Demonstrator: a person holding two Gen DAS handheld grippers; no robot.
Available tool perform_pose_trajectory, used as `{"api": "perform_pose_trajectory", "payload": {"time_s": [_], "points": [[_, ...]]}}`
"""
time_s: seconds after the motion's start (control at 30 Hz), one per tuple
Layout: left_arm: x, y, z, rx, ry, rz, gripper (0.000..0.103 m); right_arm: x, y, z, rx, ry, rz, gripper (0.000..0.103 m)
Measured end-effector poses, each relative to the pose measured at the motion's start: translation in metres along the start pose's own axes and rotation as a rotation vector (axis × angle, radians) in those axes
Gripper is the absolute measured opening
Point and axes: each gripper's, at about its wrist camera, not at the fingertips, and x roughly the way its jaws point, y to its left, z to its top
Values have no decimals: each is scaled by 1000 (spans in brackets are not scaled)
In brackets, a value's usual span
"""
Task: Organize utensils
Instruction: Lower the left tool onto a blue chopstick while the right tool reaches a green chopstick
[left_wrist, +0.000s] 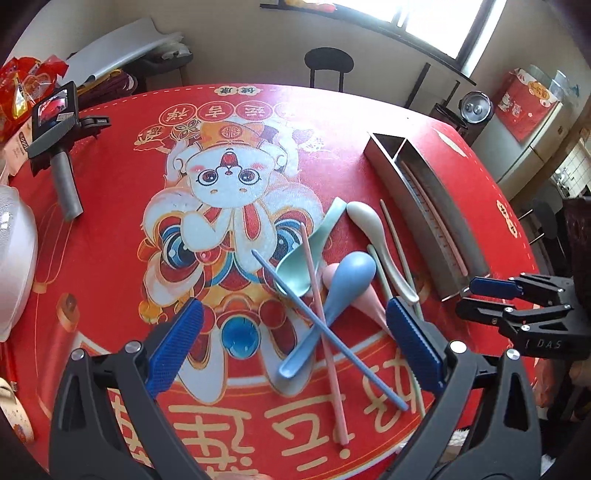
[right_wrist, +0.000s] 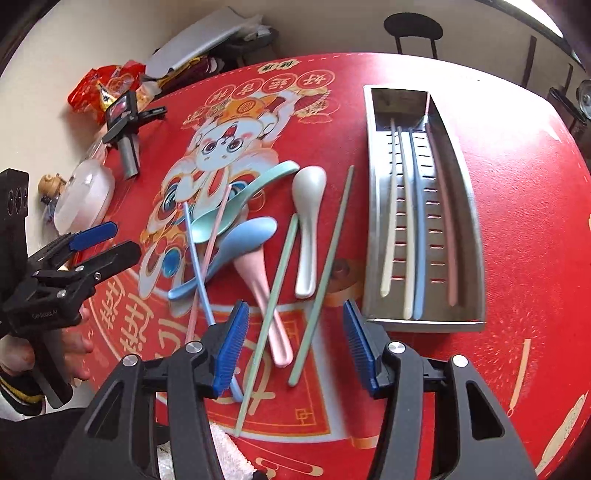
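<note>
A pile of pastel utensils lies on the red mat: a blue spoon, a mint spoon, a pink spoon, a white spoon, a crossed blue chopstick and pink chopstick, and two green chopsticks. A steel tray at the right holds several chopsticks. My left gripper is open just above the pile. My right gripper is open and empty over the green chopsticks, left of the tray's near end.
A spare gripper tool lies at the mat's far left by red snack bags. A white lidded bowl sits at the left edge. A chair stands behind the table.
</note>
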Motion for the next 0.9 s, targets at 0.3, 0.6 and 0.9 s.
{"api": "perform_pose_trajectory", "payload": {"time_s": [0.3, 0.6, 0.9], "points": [[19, 4, -29, -35, 87, -5, 97, 34, 35, -9, -100, 91, 23, 16], [31, 12, -30, -87, 139, -19, 97, 53, 23, -2, -6, 122, -14, 15], [45, 17, -22, -124, 188, -25, 94, 70, 24, 5, -7, 161, -34, 15]]}}
